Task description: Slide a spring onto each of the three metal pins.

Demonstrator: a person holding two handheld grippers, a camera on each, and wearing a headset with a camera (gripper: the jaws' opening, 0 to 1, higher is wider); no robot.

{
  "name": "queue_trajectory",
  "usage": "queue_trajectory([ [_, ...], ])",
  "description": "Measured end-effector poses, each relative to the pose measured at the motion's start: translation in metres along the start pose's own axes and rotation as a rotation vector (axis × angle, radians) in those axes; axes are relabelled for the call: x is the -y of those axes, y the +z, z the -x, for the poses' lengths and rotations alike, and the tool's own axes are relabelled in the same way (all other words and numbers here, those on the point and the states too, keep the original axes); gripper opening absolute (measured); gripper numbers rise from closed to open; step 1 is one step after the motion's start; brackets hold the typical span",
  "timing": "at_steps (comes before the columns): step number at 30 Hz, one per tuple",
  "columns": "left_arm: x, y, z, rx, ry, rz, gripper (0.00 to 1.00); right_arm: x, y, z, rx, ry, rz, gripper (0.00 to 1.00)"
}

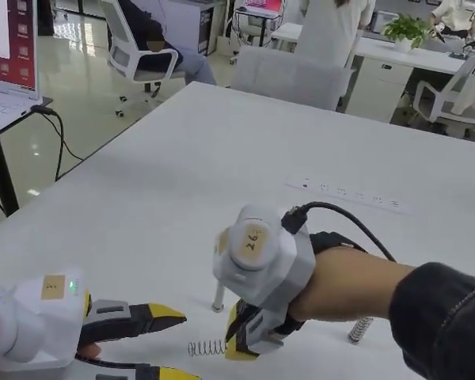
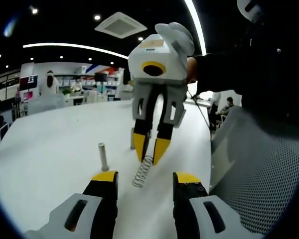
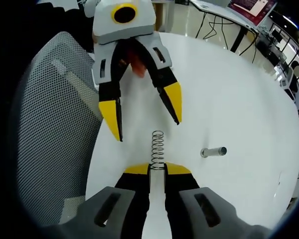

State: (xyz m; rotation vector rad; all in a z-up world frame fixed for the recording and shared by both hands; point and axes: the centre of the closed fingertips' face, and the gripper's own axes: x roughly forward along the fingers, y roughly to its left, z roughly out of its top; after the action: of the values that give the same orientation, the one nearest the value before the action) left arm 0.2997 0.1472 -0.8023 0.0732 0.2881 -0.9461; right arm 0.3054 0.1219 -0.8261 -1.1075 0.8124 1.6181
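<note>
Here my right tongs (image 3: 157, 169) grip one end of the spring (image 3: 157, 147), its length lying level, pointing straight ahead toward my left tongs (image 3: 147, 128), which gape open.

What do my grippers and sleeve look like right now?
The left gripper and right gripper have white housings, black jaws, yellow tips. The right one has a black cable and a label marked 26; the left a green light. The sleeve is dark.

Office: desks (image 1: 402, 54), swivel chairs (image 1: 129, 49), laptop (image 1: 1, 59)
</note>
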Motion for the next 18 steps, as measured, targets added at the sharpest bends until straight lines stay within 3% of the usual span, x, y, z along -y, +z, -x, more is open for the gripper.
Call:
queue_trajectory([
  [18, 0.006, 0.003, -0.005, -0.004, -0.027, -0.04, 0.26, -0.011, 0.015, 0.017, 0.023, -0.011, 0.042, 0.07],
])
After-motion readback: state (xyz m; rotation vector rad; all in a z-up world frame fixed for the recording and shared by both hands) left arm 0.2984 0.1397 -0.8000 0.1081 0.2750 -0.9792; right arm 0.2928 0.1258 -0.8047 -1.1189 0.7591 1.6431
